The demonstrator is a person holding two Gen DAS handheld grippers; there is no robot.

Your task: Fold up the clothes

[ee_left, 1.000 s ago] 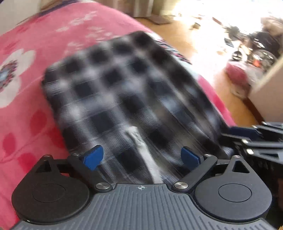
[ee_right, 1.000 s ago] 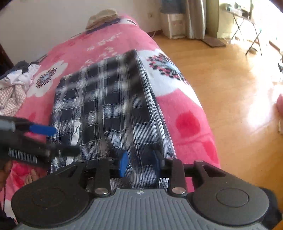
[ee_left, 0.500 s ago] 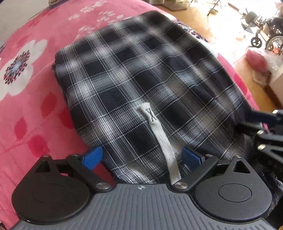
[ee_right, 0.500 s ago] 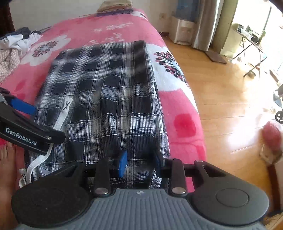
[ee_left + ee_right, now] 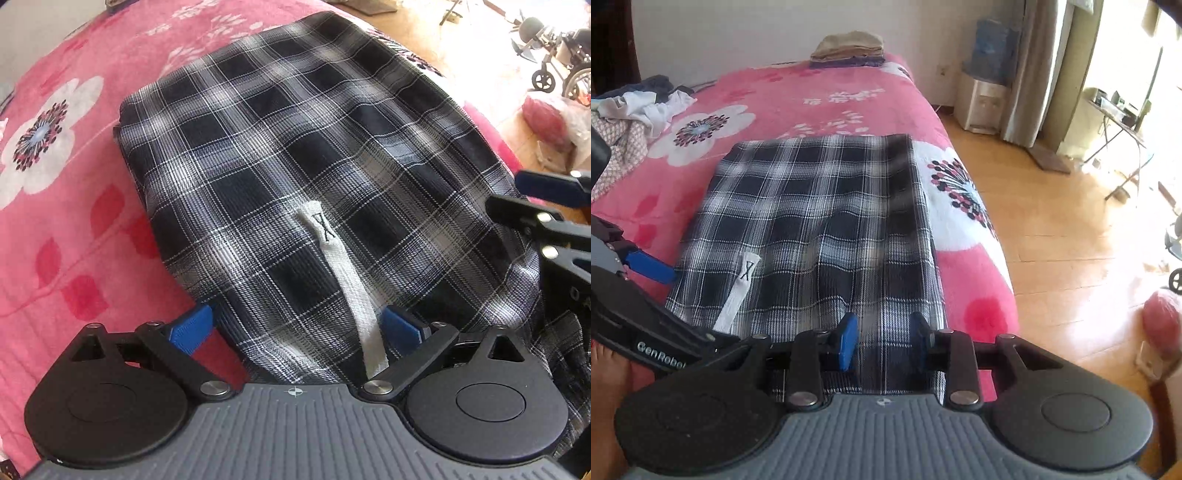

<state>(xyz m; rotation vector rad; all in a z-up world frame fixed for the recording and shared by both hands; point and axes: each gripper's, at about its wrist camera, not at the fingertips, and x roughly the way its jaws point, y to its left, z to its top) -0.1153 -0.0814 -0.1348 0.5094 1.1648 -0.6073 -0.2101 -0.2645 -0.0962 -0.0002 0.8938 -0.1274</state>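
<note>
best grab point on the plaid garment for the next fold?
Probably the near hem of the plaid garment, both corners, coming in low from the near bed edge. It lies flat, and left gripper and right gripper already straddle that edge, beside the white drawstring.

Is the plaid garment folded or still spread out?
Folded: the black-and-white plaid garment lies as a neat layered rectangle on the pink floral blanket.

Home bedroom, pink floral bedspread; wooden floor, curtains
</note>
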